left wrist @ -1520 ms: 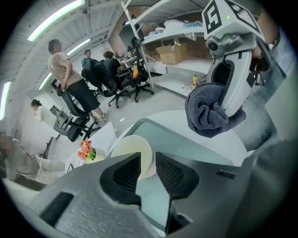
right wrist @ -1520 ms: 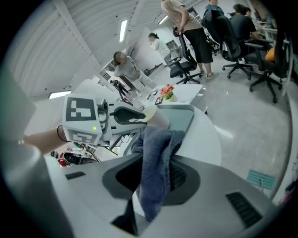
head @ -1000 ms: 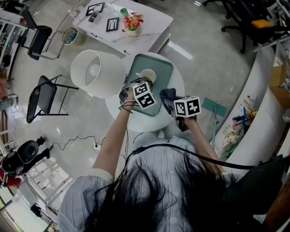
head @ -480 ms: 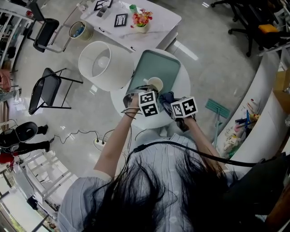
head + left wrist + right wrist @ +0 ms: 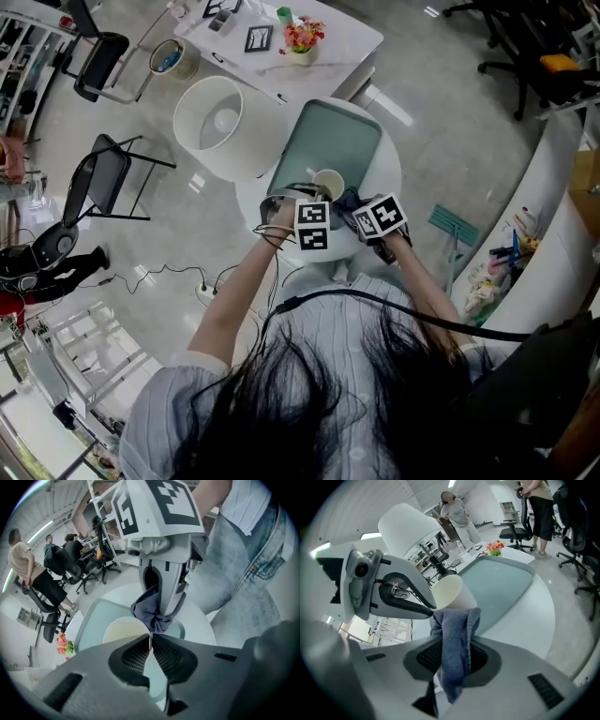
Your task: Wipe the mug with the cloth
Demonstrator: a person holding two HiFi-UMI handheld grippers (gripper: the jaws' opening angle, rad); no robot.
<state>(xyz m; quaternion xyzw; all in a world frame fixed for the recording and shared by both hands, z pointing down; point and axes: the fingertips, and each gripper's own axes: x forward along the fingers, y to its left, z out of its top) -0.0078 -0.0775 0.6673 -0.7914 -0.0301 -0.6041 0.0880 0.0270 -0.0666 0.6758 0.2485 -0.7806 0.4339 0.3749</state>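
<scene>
A cream mug (image 5: 328, 183) is over the near edge of the teal tray (image 5: 328, 136) on a round white table. My left gripper (image 5: 302, 202) is shut on the mug's rim. In the left gripper view the mug's inside (image 5: 123, 631) shows just behind the closed jaws of the left gripper (image 5: 151, 641). My right gripper (image 5: 361, 217) is shut on a dark blue cloth (image 5: 349, 200). In the right gripper view the cloth (image 5: 455, 634) hangs from the right gripper (image 5: 454, 644) and touches the mug's outer wall (image 5: 452, 592), which is tilted.
The round table (image 5: 392, 173) is small, with its edge close on every side. A large white lampshade-like tub (image 5: 214, 122) stands to its left, with a folding chair (image 5: 101, 173) beyond. A rectangular table with flowers (image 5: 302, 36) lies behind. People and office chairs show far off.
The two grippers have come closer together. The mug has shifted toward the tray's near edge, and the cloth now rests against it.
</scene>
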